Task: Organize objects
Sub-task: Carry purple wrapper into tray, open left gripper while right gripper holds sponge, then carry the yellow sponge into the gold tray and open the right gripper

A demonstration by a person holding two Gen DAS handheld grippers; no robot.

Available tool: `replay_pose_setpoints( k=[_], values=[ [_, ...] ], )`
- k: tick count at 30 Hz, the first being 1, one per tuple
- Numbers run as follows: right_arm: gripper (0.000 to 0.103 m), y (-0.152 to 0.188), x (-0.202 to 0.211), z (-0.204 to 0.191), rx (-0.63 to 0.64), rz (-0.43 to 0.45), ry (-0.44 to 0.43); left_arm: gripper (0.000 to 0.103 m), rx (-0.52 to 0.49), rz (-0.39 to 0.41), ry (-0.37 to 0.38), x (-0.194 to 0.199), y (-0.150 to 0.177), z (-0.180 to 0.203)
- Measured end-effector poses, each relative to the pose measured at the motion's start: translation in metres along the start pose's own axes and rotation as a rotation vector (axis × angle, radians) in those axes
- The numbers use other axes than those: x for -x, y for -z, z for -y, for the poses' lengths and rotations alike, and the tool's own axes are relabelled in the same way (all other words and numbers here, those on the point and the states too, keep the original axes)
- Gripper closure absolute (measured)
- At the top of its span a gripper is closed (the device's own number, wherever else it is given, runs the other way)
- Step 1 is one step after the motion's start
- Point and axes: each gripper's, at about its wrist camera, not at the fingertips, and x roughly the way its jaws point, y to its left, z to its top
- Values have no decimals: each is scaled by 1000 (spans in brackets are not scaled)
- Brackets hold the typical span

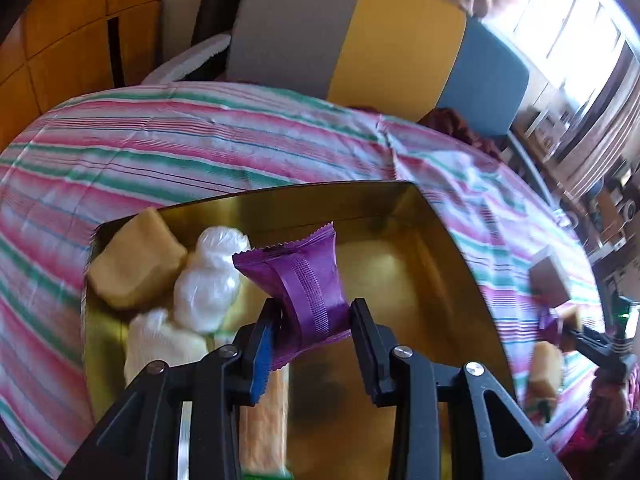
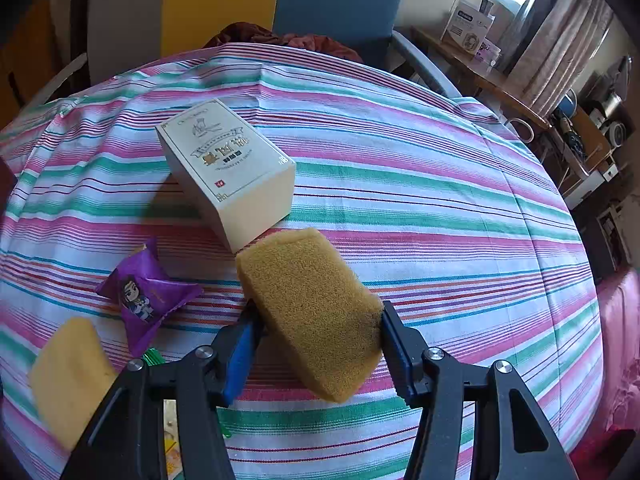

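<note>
My left gripper [image 1: 314,316] is shut on a purple snack packet [image 1: 304,276] and holds it over a gold metal tin [image 1: 448,240]. In the tin lie a yellow sponge [image 1: 136,260], a white wrapped bundle [image 1: 212,276] and a white cloth [image 1: 160,344]. My right gripper [image 2: 318,328] is shut on a brown-yellow sponge [image 2: 312,308] and holds it above the striped tablecloth [image 2: 440,208]. On the cloth to its left lie another purple packet [image 2: 146,292] and a yellow sponge [image 2: 68,372].
A cream printed box [image 2: 228,168] lies on the cloth just beyond the held sponge. Chairs with grey, yellow and blue backs [image 1: 384,44] stand behind the table. A cluttered desk [image 2: 520,92] stands at the far right.
</note>
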Motion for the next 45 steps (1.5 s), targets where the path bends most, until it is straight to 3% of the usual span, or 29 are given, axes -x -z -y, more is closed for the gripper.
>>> replay_pose_setpoints(
  k=[8,15,24,32,45],
  values=[
    [45,-1,0,-2,3,1,0,66,-16,-84,-95,-53,-17,-8],
    [44,-2,-2,-1,8,2,3,59,8,-72,-130,-54,-20,-18],
    [45,-2,-2,-1,6,3,3,58,-10,26,-149,-8,-8,-10],
    [45,-2,-2,-1,10,5,8,58,-37,166,-150,60,50,17],
    [45,0,0,-3,8,13,18,58,-62,206,-130,92,107,42]
  ],
)
